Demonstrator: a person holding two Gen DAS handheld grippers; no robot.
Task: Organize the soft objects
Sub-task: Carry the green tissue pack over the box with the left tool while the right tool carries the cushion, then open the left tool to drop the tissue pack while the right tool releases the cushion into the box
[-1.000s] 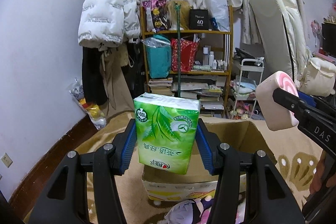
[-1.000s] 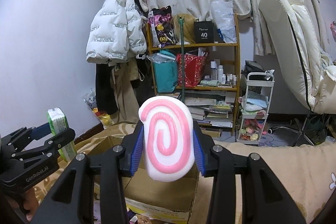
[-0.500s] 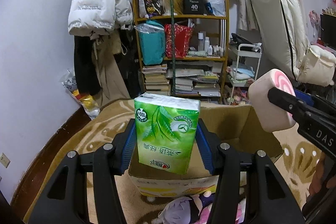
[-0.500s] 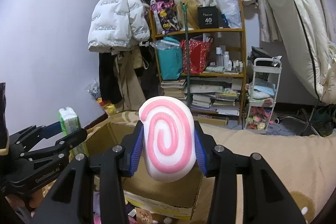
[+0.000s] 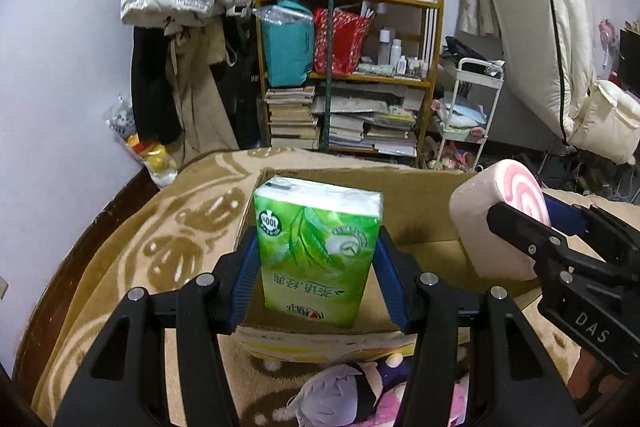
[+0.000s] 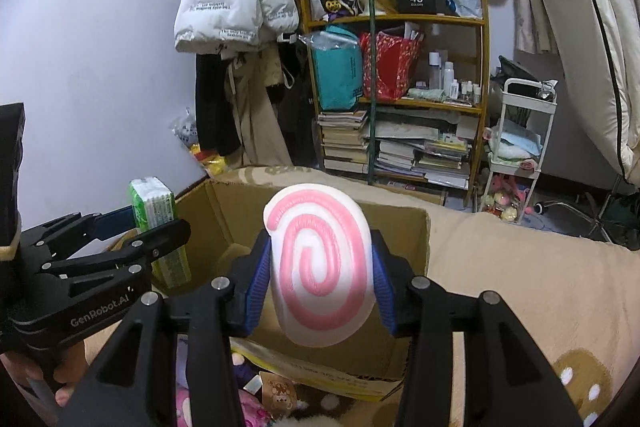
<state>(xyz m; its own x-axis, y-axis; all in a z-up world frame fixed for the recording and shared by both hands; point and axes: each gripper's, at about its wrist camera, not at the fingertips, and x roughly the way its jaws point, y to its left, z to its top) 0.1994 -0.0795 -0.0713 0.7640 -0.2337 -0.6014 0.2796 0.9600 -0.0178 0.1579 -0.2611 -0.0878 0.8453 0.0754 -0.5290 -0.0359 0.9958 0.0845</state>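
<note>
Inspecting left wrist view: left gripper (image 5: 318, 263) clamped on green plastic-wrapped tissue pack (image 5: 318, 251), upright over open brown cardboard box (image 5: 416, 195). Pack judged light, compressible, film slippery; broad-side hold suitable.

Right wrist view: right gripper (image 6: 320, 277) clamped on pink-and-white swirl foam cushion (image 6: 320, 267) above box; judged soft, light, mid-body hold adequate.

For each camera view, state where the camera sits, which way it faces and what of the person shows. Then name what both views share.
Left wrist: behind the left tongs, facing the bookshelf; they grip the tissue pack.
Right wrist: behind the right tongs gripping the pink swirl cushion; fingers at lower left.
Shared: cardboard box, bookshelf, both held items.
</note>
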